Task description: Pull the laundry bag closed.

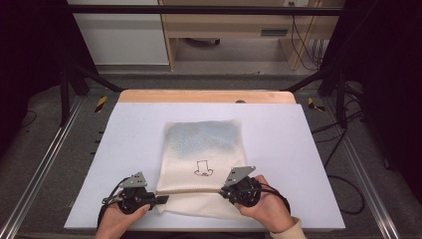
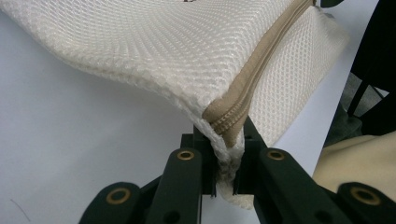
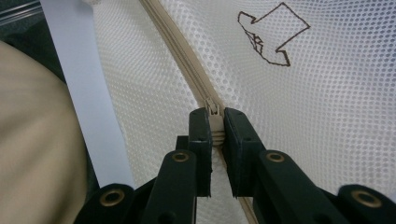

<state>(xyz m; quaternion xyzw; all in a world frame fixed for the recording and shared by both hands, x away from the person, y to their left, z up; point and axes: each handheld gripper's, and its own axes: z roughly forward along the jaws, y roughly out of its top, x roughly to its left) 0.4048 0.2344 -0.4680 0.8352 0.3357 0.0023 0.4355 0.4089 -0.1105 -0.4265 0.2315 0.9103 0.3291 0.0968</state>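
Note:
A cream mesh bag (image 1: 204, 149) lies flat on the white table (image 1: 124, 149), with a small dark drawn mark (image 1: 202, 169) on its top. A tan zipper (image 1: 191, 191) runs across its near end. My left gripper (image 1: 161, 199) is at the bag's near left corner. In the left gripper view its jaws (image 2: 225, 154) are shut on the mesh corner at the zipper's end (image 2: 229, 126), which is lifted slightly. My right gripper (image 1: 224, 190) is at the zipper's right part, and in the right gripper view it (image 3: 215, 135) is shut on the zipper pull (image 3: 214, 111).
The table's wooden far edge (image 1: 206, 96) lies beyond the bag. Metal rails (image 1: 45, 164) run along both sides, and cables (image 1: 343, 164) trail on the floor at the right. A cream sleeve (image 3: 37, 140) is close to the right gripper.

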